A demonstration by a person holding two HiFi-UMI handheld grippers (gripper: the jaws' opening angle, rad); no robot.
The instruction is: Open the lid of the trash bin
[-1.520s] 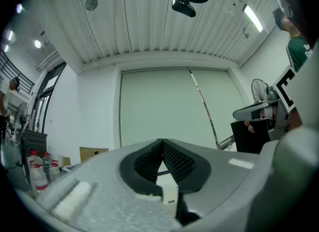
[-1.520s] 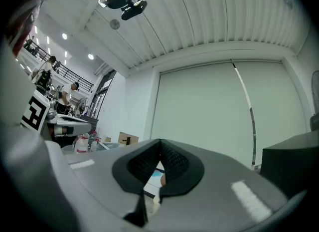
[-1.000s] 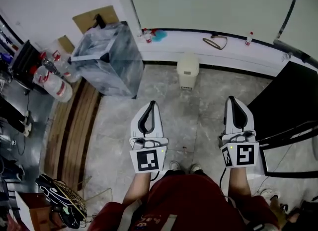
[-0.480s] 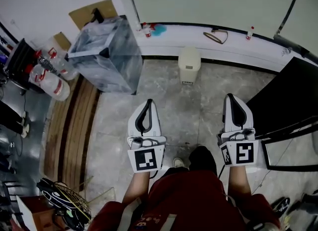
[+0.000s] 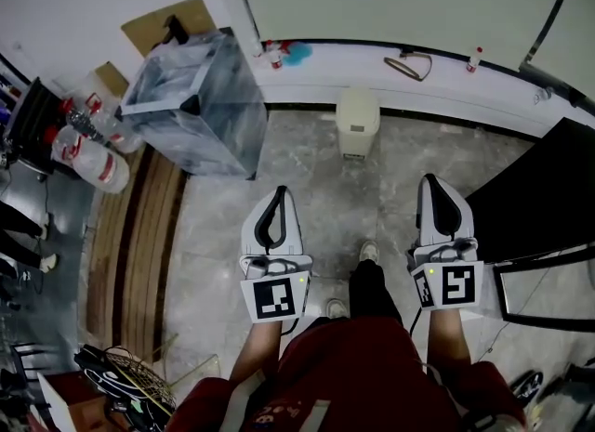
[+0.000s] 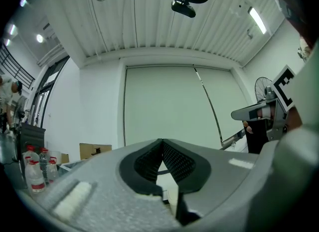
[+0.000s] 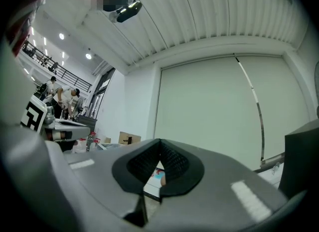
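Observation:
A small cream trash bin (image 5: 357, 121) with its lid down stands on the floor against the white ledge, ahead of me in the head view. My left gripper (image 5: 282, 191) is held out at waist height, well short of the bin and to its left, jaws shut and empty. My right gripper (image 5: 431, 179) is level with it, right of the bin, also shut with nothing in it. In the left gripper view the left gripper (image 6: 162, 142) has its tips meeting; in the right gripper view the right gripper (image 7: 160, 142) does too.
A large box wrapped in clear plastic (image 5: 195, 105) stands at the left by the wall, with water bottles (image 5: 93, 163) beside it. A black table (image 5: 539, 193) is at the right. A white ledge (image 5: 446, 82) runs behind the bin. My foot (image 5: 368, 254) is stepping forward on the marble floor.
Both grippers and I have moved forward toward the bin; one leg has stepped ahead. The jaws stayed shut.

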